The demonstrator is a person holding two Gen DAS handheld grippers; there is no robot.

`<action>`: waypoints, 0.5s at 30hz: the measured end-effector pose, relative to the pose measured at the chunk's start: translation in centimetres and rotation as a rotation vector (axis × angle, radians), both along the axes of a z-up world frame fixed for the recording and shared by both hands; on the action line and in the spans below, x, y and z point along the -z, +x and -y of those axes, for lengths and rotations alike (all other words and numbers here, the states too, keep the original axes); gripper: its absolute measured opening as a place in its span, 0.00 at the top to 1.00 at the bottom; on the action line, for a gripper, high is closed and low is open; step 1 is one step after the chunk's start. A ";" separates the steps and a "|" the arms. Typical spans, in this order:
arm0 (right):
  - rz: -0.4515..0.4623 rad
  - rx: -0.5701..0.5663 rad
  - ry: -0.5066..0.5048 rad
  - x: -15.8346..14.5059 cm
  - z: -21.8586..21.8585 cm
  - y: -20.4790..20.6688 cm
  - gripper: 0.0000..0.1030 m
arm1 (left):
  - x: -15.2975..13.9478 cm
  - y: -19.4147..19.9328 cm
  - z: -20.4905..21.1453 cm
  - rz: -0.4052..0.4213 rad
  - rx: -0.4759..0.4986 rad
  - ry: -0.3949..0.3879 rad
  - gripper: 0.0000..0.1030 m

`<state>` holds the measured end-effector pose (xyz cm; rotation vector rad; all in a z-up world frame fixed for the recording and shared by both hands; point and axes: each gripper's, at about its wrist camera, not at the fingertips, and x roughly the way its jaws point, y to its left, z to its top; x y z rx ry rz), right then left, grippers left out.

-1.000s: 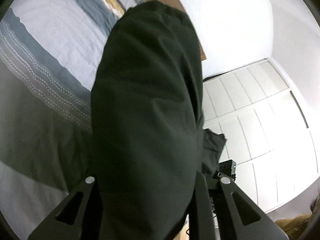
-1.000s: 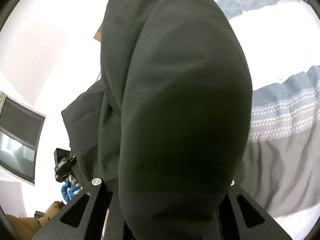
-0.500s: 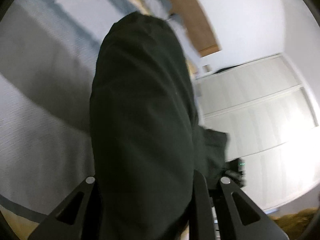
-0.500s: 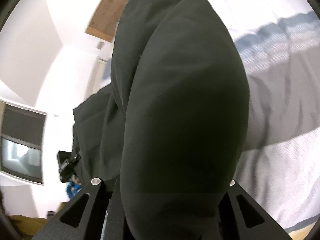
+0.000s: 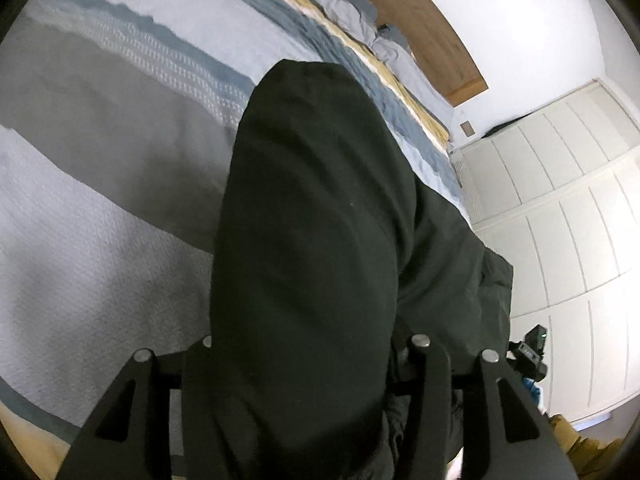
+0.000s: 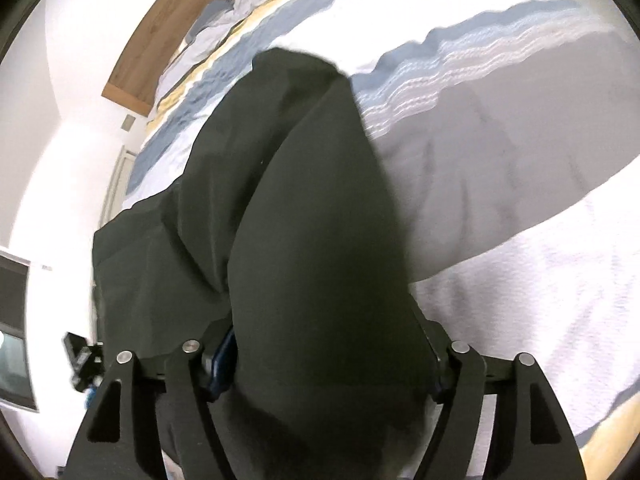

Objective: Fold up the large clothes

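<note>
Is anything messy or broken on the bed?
Nothing looks broken or spilled. The dark garment lies in a bunched hump on the striped bedspread, not flat yet. The pillows by the wooden headboard look a bit rumpled.

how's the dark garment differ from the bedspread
The garment is plain and dark; the bedspread is striped white, grey and blue. The garment is bunched into rounded folds; the bedspread lies spread flat. Both are fabric.

Black garment (image 5: 304,240), bedspread (image 5: 100,140) striped grey, white, blue (yellow too)
</note>
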<state>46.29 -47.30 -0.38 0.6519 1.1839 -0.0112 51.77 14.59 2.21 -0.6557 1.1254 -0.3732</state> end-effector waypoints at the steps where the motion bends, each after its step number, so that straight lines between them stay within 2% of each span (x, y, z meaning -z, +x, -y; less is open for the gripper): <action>1: 0.009 0.005 -0.027 -0.8 0.9 -0.8 0.26 | 0.3 -0.3 -0.3 0.007 0.003 0.008 0.54; 2: 0.017 0.009 -0.048 -1.0 3.4 -1.8 0.26 | 0.0 -0.4 -0.4 0.019 0.004 0.016 0.54; 7: 0.101 0.021 -0.139 -6.0 1.8 -2.6 0.25 | -1.9 -3.1 -1.9 0.073 -0.012 0.029 0.53; 11: 0.155 -0.031 -0.220 -8.5 -1.4 -4.0 0.25 | -3.3 -4.7 -3.3 0.144 -0.041 0.098 0.46; 15: 0.189 -0.081 -0.242 -9.7 -4.3 -5.1 0.24 | -5.7 -7.2 -4.8 0.219 -0.087 0.127 0.41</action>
